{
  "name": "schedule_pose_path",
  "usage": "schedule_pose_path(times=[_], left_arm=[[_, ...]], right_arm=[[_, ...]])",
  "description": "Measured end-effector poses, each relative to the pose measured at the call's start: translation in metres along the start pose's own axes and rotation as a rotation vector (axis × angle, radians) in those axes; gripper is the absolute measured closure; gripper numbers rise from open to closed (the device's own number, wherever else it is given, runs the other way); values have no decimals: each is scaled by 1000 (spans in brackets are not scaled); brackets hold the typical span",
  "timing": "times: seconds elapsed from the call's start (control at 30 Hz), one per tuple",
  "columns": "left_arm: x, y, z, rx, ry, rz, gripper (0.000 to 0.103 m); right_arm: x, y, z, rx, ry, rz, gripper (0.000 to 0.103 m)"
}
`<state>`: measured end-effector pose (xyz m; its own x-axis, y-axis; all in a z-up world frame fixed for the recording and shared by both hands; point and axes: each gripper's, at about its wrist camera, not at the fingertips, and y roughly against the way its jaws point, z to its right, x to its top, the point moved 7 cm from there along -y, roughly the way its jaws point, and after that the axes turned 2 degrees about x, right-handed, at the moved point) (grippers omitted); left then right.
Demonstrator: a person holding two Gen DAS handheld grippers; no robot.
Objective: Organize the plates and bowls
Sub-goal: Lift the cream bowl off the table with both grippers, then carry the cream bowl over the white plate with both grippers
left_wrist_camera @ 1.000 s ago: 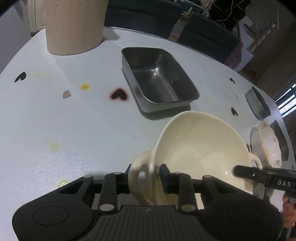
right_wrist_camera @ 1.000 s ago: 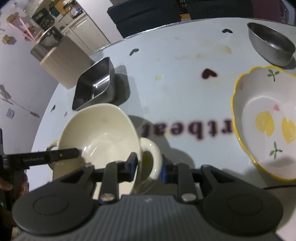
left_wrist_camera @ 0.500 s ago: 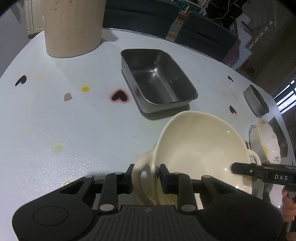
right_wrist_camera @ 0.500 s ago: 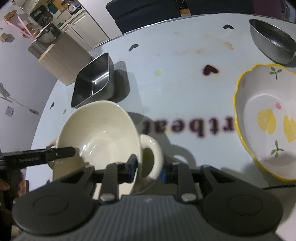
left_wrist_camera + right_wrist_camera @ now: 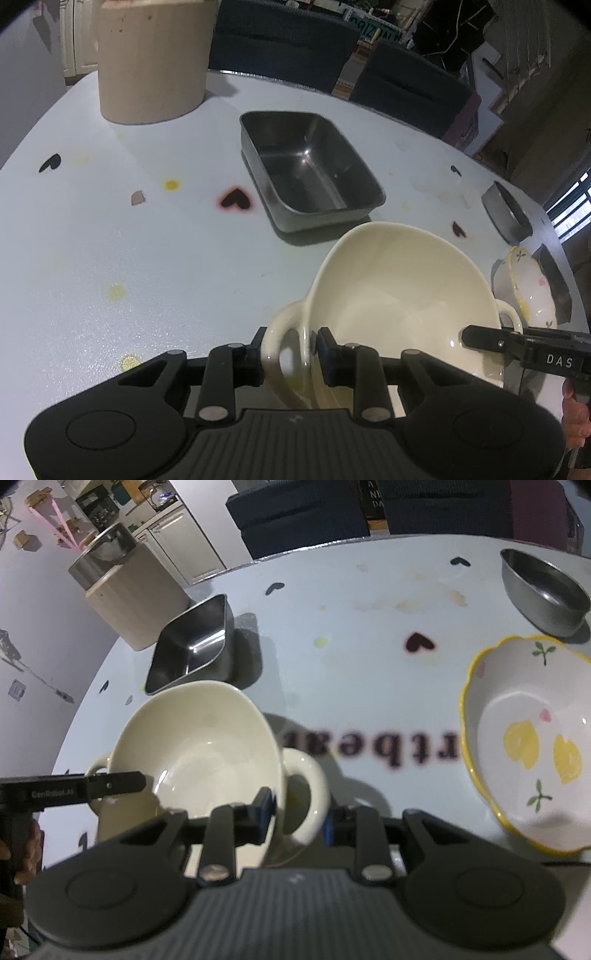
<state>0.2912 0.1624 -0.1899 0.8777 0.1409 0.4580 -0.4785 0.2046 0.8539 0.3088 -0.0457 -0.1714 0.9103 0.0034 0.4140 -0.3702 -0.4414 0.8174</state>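
Note:
A cream bowl [image 5: 399,302] with two loop handles hangs just above the white table [image 5: 129,240], casting a shadow to its right in the right wrist view. My left gripper [image 5: 290,350] is shut on the bowl's left handle. My right gripper [image 5: 299,812] is shut on the other handle. Each gripper shows in the other's view as a black finger across the bowl's far rim: the right gripper [image 5: 517,347] and the left gripper [image 5: 92,786]. A white bowl with a yellow rim and lemon pattern [image 5: 528,738] sits on the table to the right.
A rectangular steel tray [image 5: 314,173] stands just beyond the cream bowl. A round steel bowl [image 5: 543,590] sits far right, behind the lemon bowl. A tall wooden canister [image 5: 147,59] occupies the far left corner. Dark chairs line the table's far edge.
Both grippers keep their hold on the bowl's handles. The views shift only slightly and the bowl stays where it was.

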Motion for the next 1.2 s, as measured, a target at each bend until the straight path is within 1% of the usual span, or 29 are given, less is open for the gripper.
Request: schedule_pose_path(times=[0.13, 0.33, 0.47, 0.67, 0.9, 1.2], left_arm=[[1, 11, 7, -3, 7, 20, 74], [-1, 31, 25, -3, 16, 46, 74], [-6, 45, 45, -7, -9, 56, 74], [-22, 62, 82, -28, -41, 65, 74], [-43, 72, 125, -59, -68, 76, 74], [-72, 64, 175, -84, -113, 70, 74]], right_arm=[[1, 13, -2, 5, 25, 26, 72], [0, 41, 5, 13, 14, 59, 72], [-6, 63, 11, 14, 14, 81, 72], [-26, 104, 28, -1, 2, 105, 72], [-54, 150, 54, -30, -18, 146, 72], [-91, 187, 96, -65, -81, 179, 72]])
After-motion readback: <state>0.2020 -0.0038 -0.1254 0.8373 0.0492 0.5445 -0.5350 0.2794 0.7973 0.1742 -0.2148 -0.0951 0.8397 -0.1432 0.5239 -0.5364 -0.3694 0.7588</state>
